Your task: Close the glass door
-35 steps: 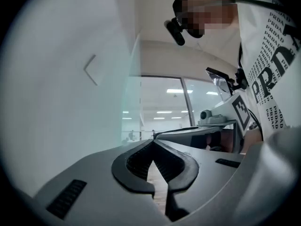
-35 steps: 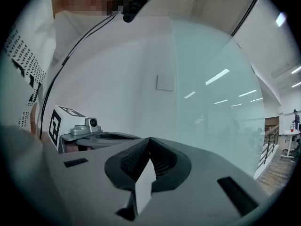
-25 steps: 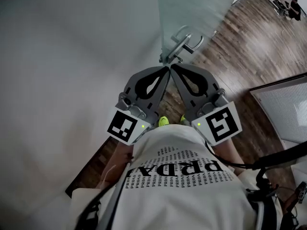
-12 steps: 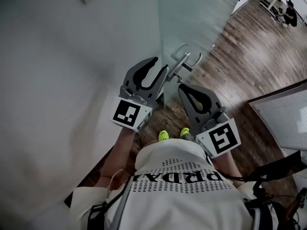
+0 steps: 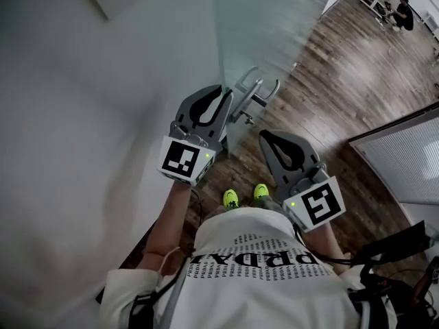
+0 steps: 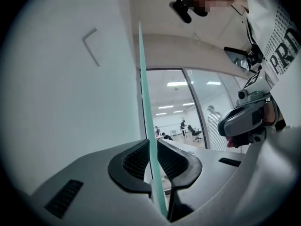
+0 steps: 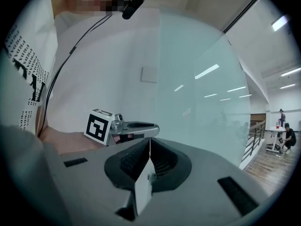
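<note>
Tongs update: left gripper [image 5: 221,94] has just been closing and now pinches the upright edge of the frosted glass door [image 5: 267,26], beside its metal lever handle [image 5: 257,91]. Meanwhile the right gripper [image 5: 264,136] is pressed together, empty, further from the door.

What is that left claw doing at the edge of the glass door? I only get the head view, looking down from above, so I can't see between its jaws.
Observer: The left gripper view looks straight along them. The left gripper straddles the edge of the glass door. Its jaws have just been closing, and one pad now sits against each face of the pane.
Visitor: And the other claw, is it holding anything?
Observer: No. The right gripper view shows the right gripper with its jaws shut together and nothing between them.
</note>
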`<control>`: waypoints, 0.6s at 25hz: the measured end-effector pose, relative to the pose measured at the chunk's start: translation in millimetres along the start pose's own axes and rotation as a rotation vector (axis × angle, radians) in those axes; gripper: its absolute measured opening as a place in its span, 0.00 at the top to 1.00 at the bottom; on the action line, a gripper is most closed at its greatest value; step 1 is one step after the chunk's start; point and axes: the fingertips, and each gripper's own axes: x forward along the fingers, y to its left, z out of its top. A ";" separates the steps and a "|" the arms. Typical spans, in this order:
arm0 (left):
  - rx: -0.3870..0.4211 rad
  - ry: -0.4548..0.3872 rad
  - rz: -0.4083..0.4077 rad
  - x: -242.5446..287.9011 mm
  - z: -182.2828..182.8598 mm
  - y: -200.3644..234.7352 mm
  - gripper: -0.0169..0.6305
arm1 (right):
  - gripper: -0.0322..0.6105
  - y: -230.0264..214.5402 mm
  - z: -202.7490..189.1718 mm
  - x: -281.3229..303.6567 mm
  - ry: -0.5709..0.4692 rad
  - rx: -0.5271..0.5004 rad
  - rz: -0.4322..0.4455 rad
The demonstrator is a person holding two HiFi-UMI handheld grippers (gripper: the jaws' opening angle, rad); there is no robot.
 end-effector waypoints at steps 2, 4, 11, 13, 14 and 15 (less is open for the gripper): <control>0.004 0.004 -0.009 2.1 -1.5 0.7 0.90 | 0.95 -2.8 -3.0 -0.8 0.012 0.007 -0.011; -0.004 0.001 -0.017 4.5 -0.4 0.6 0.91 | 0.95 -6.9 -6.5 -2.8 0.025 0.014 -0.024; -0.016 -0.005 -0.003 5.6 -0.5 2.0 0.91 | 0.95 -20.8 -13.7 -8.6 0.040 0.024 -0.071; -0.016 -0.002 0.009 3.6 -2.1 0.9 0.91 | 0.95 -23.3 -16.2 -12.7 0.040 0.025 -0.077; -0.017 0.001 0.016 2.7 -3.0 0.3 0.91 | 0.95 -24.4 -17.7 -14.4 0.042 0.026 -0.076; -0.019 0.004 0.023 2.2 -3.6 0.0 0.91 | 0.95 -25.8 -18.6 -15.3 0.045 0.026 -0.072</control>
